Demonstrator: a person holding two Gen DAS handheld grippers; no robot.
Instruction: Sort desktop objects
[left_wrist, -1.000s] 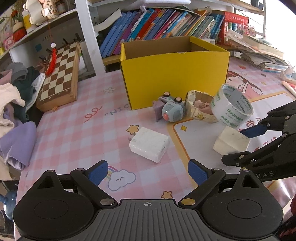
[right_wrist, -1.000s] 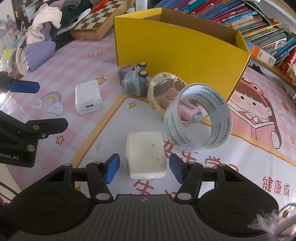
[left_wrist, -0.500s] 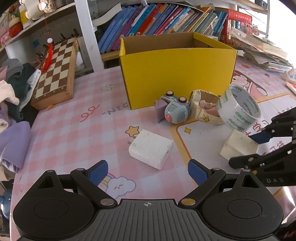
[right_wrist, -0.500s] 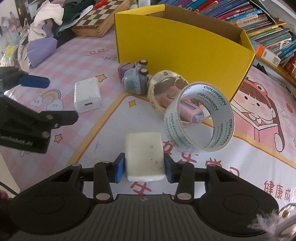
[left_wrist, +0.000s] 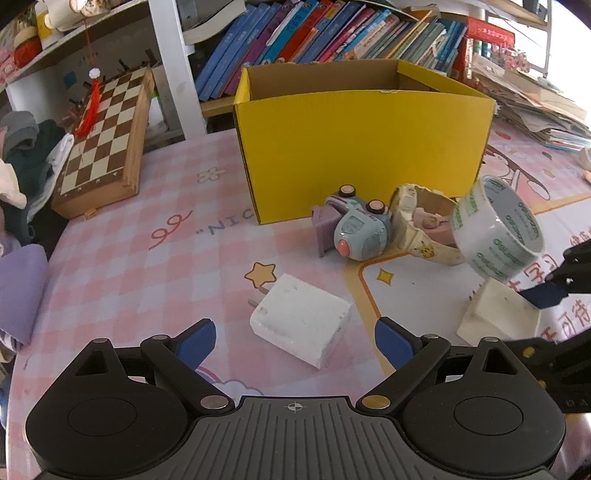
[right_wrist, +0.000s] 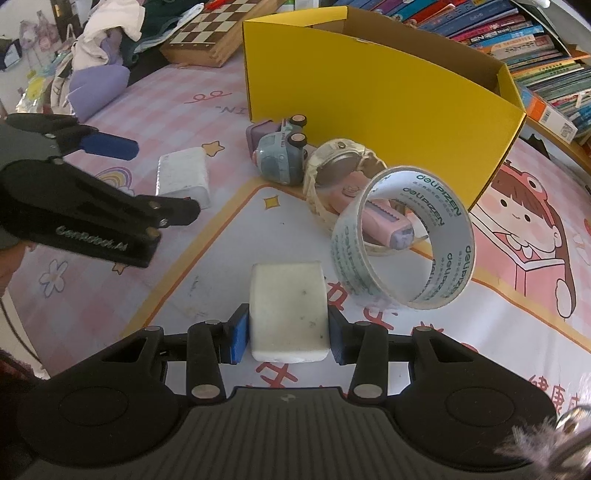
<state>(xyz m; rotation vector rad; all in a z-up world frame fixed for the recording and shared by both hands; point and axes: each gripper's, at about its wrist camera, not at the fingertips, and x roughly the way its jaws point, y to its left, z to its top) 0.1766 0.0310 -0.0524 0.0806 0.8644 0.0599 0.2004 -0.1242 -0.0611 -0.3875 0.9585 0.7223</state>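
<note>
The right gripper (right_wrist: 288, 334) is clamping the white block (right_wrist: 288, 306) between both pads, low on the mat (right_wrist: 498, 332); the left gripper (left_wrist: 293, 338) is hanging open just short of the white charger (left_wrist: 301, 319). Judging from this, the block is wanting a straight lift, steering clear of the tape roll (right_wrist: 402, 236) leaning just beside it, then a carry over the yellow box (right_wrist: 380, 96) wall.

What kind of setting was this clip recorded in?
Most likely a child's study desk at home. A pink cartoon-printed desk mat covers the surface, a shelf of colourful books runs behind it, and a folding chessboard and a pile of clothes lie at one side.
</note>
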